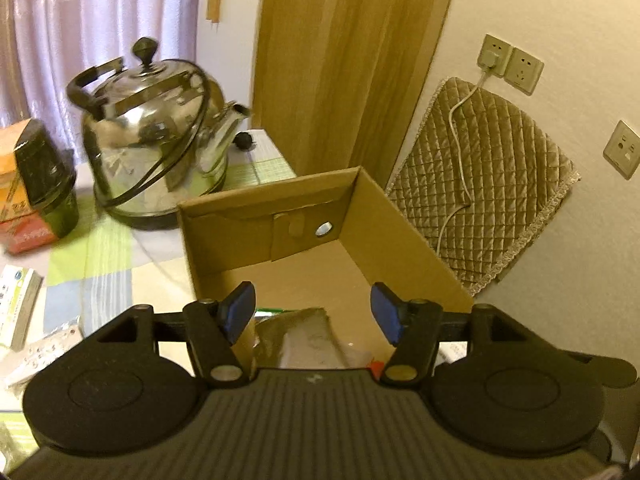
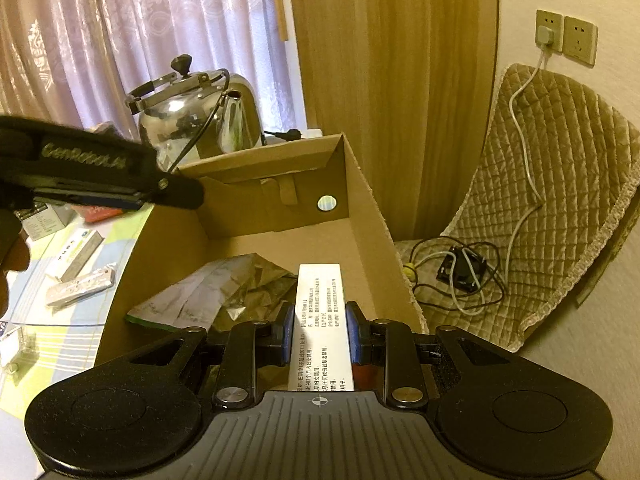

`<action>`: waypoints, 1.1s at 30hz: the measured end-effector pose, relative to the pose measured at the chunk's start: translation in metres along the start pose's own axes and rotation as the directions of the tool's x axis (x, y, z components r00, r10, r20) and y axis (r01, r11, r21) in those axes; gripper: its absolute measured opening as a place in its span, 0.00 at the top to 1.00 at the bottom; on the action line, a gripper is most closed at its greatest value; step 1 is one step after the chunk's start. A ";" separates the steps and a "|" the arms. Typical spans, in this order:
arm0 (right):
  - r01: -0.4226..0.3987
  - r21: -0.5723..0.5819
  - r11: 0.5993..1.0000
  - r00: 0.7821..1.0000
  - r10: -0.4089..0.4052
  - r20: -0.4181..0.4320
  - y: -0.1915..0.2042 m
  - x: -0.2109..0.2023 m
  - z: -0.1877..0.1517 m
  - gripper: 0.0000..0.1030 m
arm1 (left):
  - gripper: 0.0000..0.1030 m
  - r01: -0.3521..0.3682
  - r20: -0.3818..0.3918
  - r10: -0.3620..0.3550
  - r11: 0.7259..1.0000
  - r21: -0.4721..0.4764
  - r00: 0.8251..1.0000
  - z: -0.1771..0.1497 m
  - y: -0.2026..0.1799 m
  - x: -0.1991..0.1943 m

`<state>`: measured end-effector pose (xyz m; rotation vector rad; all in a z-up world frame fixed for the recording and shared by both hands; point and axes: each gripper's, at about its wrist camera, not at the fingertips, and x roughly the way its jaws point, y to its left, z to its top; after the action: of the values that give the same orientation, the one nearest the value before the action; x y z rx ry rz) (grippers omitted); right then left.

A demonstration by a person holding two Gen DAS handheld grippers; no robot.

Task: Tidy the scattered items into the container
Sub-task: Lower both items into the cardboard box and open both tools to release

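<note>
Cardboard box (image 2: 360,208) sits right under the right gripper (image 2: 318,334), whose jaws are clamped on a white printed carton (image 2: 320,320), long axis pointing forward into the box. Left gripper (image 1: 314,314) hangs nearby, jaws wide apart, holding nothing, so the drop looks like the right's job.

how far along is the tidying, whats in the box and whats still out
Done: a crumpled foil packet lies in the cardboard box. In hand: the right gripper clamps a white printed carton over the box. Left: small boxes on the tablecloth; the left gripper is open, empty.
</note>
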<state>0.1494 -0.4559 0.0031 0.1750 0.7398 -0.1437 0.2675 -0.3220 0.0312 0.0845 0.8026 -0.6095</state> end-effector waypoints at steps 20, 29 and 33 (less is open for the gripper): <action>-0.001 -0.040 0.999 1.000 0.001 -0.010 0.017 0.001 0.002 0.72 | 0.41 -0.039 -0.006 0.038 0.998 -0.050 0.999 -0.028 0.038 -0.033; 0.021 -0.053 0.998 1.000 -0.020 0.018 0.022 0.003 0.013 0.71 | 0.39 -0.041 -0.007 0.041 0.997 -0.065 0.999 -0.031 0.049 -0.045; 0.028 -0.057 0.998 0.999 -0.027 0.030 0.021 -0.005 0.013 0.71 | 0.38 -0.048 -0.006 0.047 0.995 -0.083 0.999 -0.035 0.056 -0.053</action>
<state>0.1583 -0.4378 0.0181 0.1077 0.7168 -0.1508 0.2472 -0.2396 0.0351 0.0286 0.8270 -0.5304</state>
